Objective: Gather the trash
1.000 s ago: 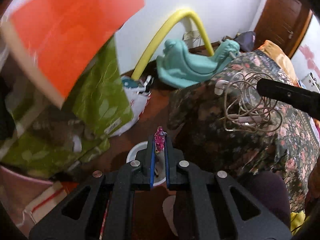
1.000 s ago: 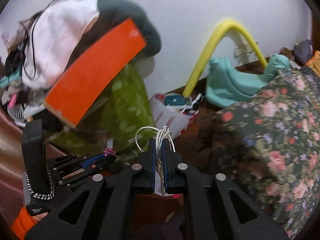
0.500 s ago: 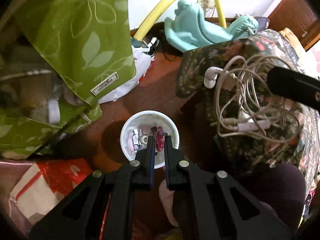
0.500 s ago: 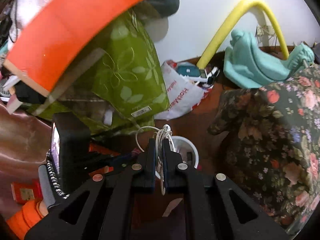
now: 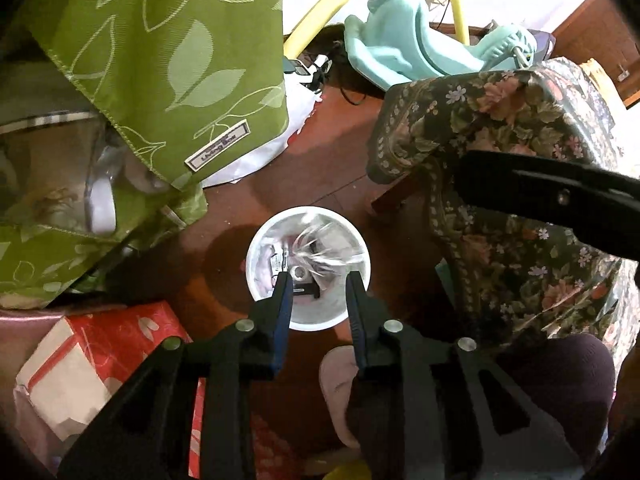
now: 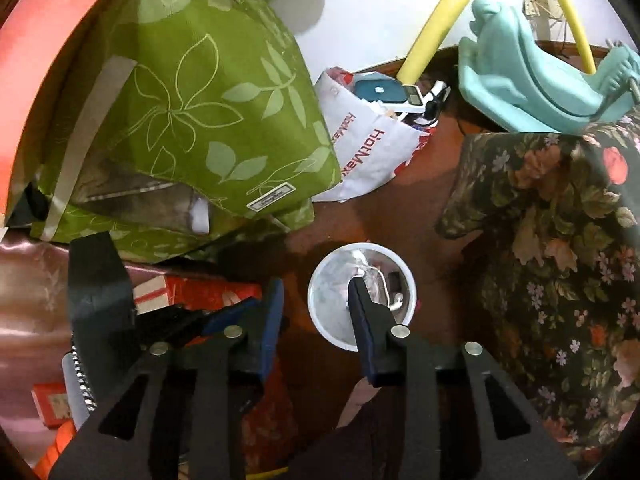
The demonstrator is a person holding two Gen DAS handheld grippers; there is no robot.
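A small white trash bin (image 5: 320,320) stands on the brown floor, with wrappers and a blurred tangle of white cable (image 5: 316,240) inside. My left gripper (image 5: 318,284) is open and empty right above the bin. In the right wrist view the bin (image 6: 320,312) sits just ahead of my right gripper (image 6: 316,292), which is open and empty, with the white cable (image 6: 378,276) in the bin by its right finger. The right gripper's black body (image 5: 560,196) crosses the right side of the left wrist view.
A green leaf-print bag (image 5: 160,60) fills the left, a floral-covered seat (image 5: 520,200) the right. A white HotMax bag (image 6: 364,152), a teal plastic seat (image 6: 532,84) and a yellow hoop (image 6: 432,36) stand by the wall. A red patterned box (image 5: 92,360) lies left of the bin.
Both grippers tilted down over the bin and opened. The pink wrapper left my left gripper and the cable bundle left my right gripper; both dropped into the bin.
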